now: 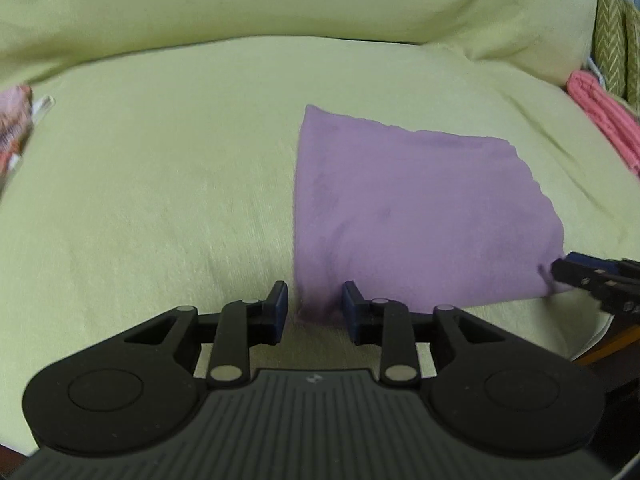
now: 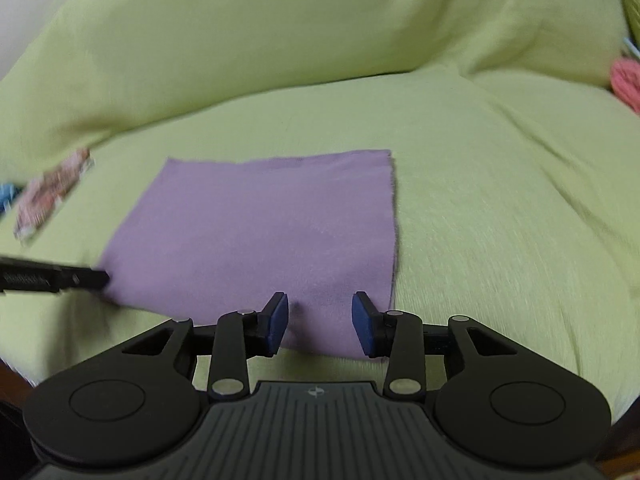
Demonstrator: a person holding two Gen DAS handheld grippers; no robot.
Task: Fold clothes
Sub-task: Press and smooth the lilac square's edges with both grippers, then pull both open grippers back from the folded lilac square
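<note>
Folded purple cloth (image 2: 256, 232) is lying flat on the light-green sofa cover (image 2: 500, 220). Left gripper (image 1: 314, 306) is sitting w/ jaws spread around the cloth's near-left corner. Right gripper (image 2: 320, 318) is also spread, straddling the near edge by the right corner. Pink knit (image 1: 600, 120) is lying at far right; a patterned packet (image 2: 48, 196) at left.

**Cloth on a cushion between two grippers**

A folded cloth (image 2: 256, 232) lies flat on a seat cushion (image 2: 500, 220), a back cushion (image 2: 280, 32) behind it. The left gripper (image 1: 314, 306) and right gripper (image 2: 320, 318) sit at its near corners.
</note>
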